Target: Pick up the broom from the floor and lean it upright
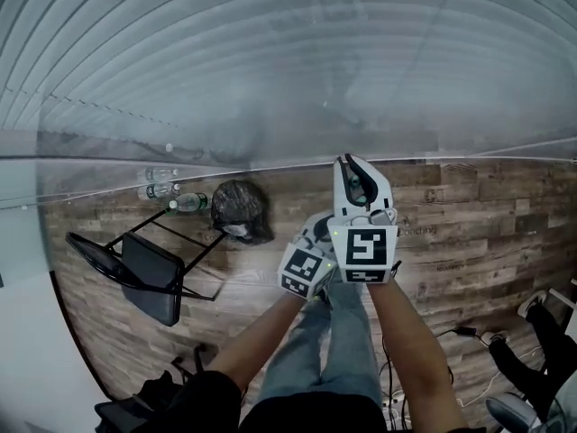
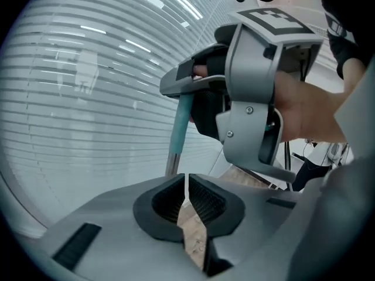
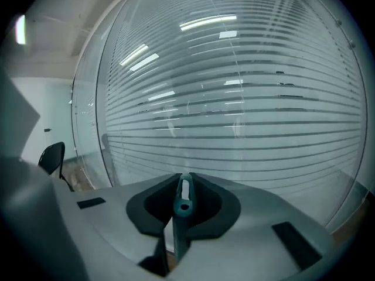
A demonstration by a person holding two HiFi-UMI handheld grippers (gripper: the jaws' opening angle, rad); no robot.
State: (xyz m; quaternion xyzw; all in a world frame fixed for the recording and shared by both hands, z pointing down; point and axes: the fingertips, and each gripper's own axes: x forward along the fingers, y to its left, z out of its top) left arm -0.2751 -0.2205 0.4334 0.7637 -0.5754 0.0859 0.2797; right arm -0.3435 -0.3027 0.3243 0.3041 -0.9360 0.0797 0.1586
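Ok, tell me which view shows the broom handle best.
Left gripper view: the broom handle runs sidelong, teal grip into metal shaft, clamped in the right tool. Right gripper view shows only its teal end; head view hides it.

Frosted glass wall (image 1: 288,61) with horizontal stripes fills the far side, meeting the floor along a pale base strip. Wood-plank floor (image 1: 487,233), brown, mixed tones. Black chair (image 1: 144,273) with thin metal legs near the floor's left edge; it also shows in the right gripper view (image 3: 51,157). Plastic bottles (image 1: 162,188) and a black bag (image 1: 239,210) at the wall base. Cables (image 1: 469,332) at the right. Ceiling light strips reflect in the glass (image 3: 205,23).
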